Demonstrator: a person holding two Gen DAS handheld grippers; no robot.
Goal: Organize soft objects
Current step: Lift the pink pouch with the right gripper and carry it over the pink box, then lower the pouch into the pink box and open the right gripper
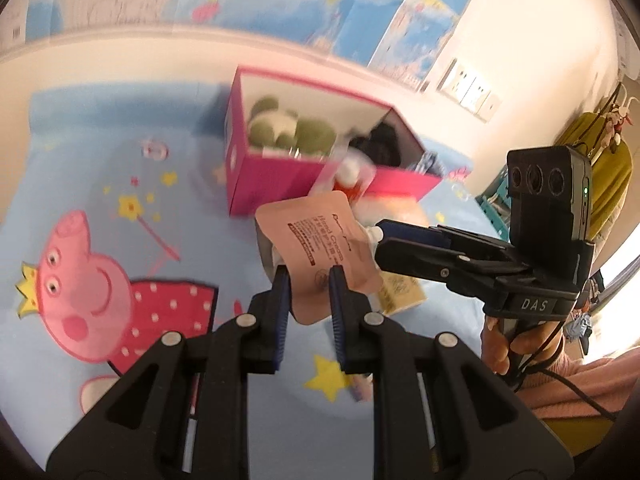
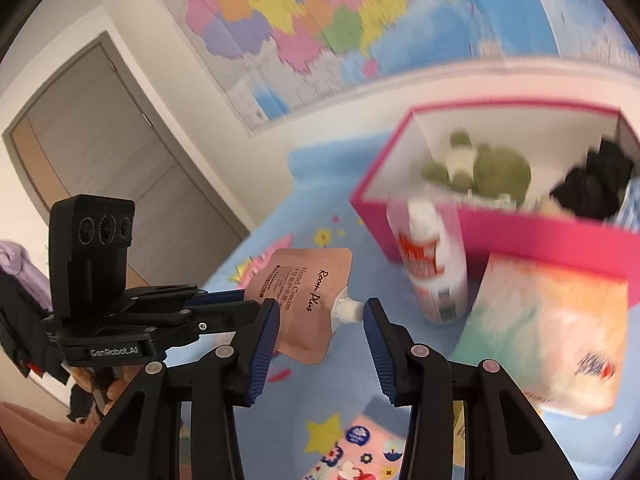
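Observation:
A pink hand-cream pouch (image 1: 320,248) with a white cap hangs in the air over the bed. My left gripper (image 1: 308,280) is shut on its lower part. In the right wrist view the pouch (image 2: 308,300) sits between my right gripper's (image 2: 320,310) open fingers, with the cap near the right fingertip. My right gripper (image 1: 380,236) also shows in the left wrist view, at the pouch's cap. A pink box (image 1: 280,184) behind holds a green plush toy (image 1: 288,128) and something black (image 1: 384,144).
A white bottle with red label (image 2: 432,264) and a pastel tissue pack (image 2: 548,332) lie in front of the box (image 2: 500,236). The bed has a blue cartoon-pig sheet (image 1: 100,280). A flat pink packet (image 2: 360,452) lies near. A map covers the wall (image 2: 320,20).

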